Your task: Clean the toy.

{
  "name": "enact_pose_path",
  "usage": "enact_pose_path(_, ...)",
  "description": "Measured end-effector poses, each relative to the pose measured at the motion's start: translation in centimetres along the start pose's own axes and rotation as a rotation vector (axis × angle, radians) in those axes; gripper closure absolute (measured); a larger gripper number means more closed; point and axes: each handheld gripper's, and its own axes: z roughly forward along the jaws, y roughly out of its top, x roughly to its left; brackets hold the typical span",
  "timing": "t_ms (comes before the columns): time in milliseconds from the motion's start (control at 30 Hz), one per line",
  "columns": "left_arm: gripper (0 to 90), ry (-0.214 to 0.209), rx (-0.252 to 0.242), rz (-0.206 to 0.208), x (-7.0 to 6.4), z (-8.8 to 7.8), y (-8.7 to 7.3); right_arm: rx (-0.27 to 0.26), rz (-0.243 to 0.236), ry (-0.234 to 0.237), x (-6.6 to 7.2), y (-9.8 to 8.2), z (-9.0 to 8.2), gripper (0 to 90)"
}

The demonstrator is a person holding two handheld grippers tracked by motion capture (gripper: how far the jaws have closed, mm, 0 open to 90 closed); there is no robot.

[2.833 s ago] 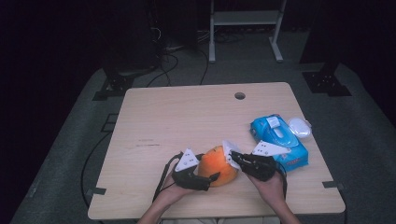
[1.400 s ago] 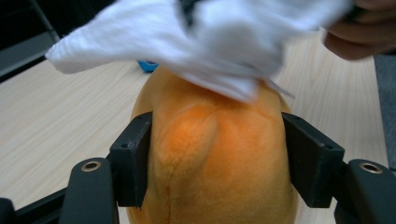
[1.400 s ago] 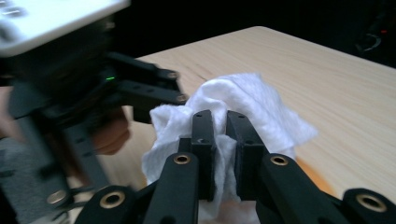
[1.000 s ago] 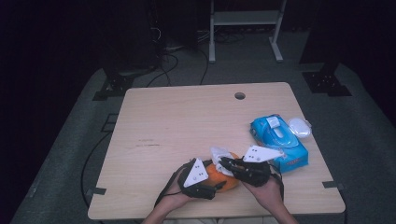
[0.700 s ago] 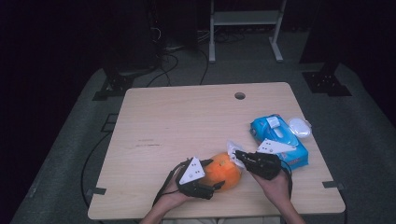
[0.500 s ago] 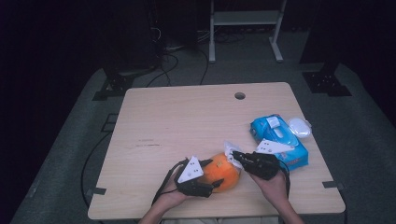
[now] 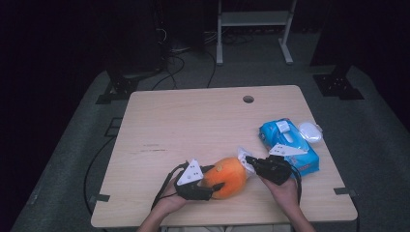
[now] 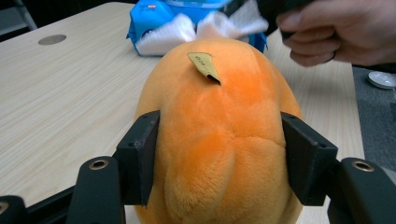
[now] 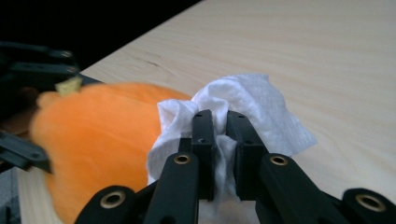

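Near the front edge of the light wooden bench [image 7: 193, 121], lying on its side: an orange plush toy [image 7: 227, 176], a small tan tag [image 8: 204, 66] sticking up from its top. Left tongs [image 7: 210, 180] set around the toy's near end, jaws just been closing, both black pads [image 8: 140, 163] pressed against the fur on either flank, so gripping the toy. Right tongs [image 7: 250, 160] clamped tight on a crumpled white wipe [image 9: 243, 109], held against the toy's far end, with the cloth bunched between the narrow jaws and spilling out on both sides. Just behind the right hand [image 7: 285, 189], a blue pack of wipes [image 7: 285, 140] with its flap up, and a white lid-like piece [image 7: 310, 131] beside it at the bench's right edge. A round hole [image 7: 248, 99] toward the far edge of the bench.
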Motion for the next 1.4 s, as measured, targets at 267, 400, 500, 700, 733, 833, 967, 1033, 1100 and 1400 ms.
enact_pose_path(267, 36.5, -0.001, -0.007, -0.005, 0.1, -0.1, -0.2, -0.037, -0.002, 0.043, 0.8, 0.9, -0.7, 80.8)
enact_pose_path(400, 36.3, -0.002, -0.006, -0.006, 0.0, 0.0, -0.2, -0.018, 0.010, 0.042, 0.6, 0.4, -0.3, 80.8)
enact_pose_path(500, 36.0, -0.003, -0.012, -0.003, -0.1, 0.1, -0.2, 0.005, 0.074, 0.034, -0.6, -0.5, 0.1, 80.8)
enact_pose_path(700, 35.8, -0.001, -0.017, 0.004, -0.3, 0.3, -0.1, -0.056, -0.004, 0.089, 1.7, 1.4, -0.8, 80.7)
enact_pose_path(733, 35.9, -0.001, -0.019, 0.007, -0.4, 0.4, -0.1, -0.055, -0.029, 0.092, 2.2, 1.5, -0.8, 80.7)
enact_pose_path(833, 35.1, -0.003, -0.021, 0.008, -0.5, 0.4, -0.1, -0.038, -0.027, 0.077, 2.0, 1.0, -0.4, 80.5)
enact_pose_path(967, 22.5, -0.001, -0.034, -0.008, -0.5, 0.6, 0.1, -0.020, 0.017, 0.039, 0.5, 0.3, -0.2, 80.4)
enact_pose_path(1033, 22.2, -0.005, -0.036, -0.021, -0.5, 0.7, 0.0, -0.019, 0.010, 0.029, 0.5, 0.3, -0.3, 80.5)
enact_pose_path(1100, 24.6, 0.000, -0.032, -0.023, -0.4, 0.6, 0.0, -0.026, 0.007, 0.031, 0.9, 0.5, -0.4, 80.7)
enact_pose_path(1400, 36.0, 0.062, -0.037, -0.032, -0.8, 0.6, 0.5, -0.064, -0.163, 0.130, 5.1, 1.7, -0.3, 80.6)
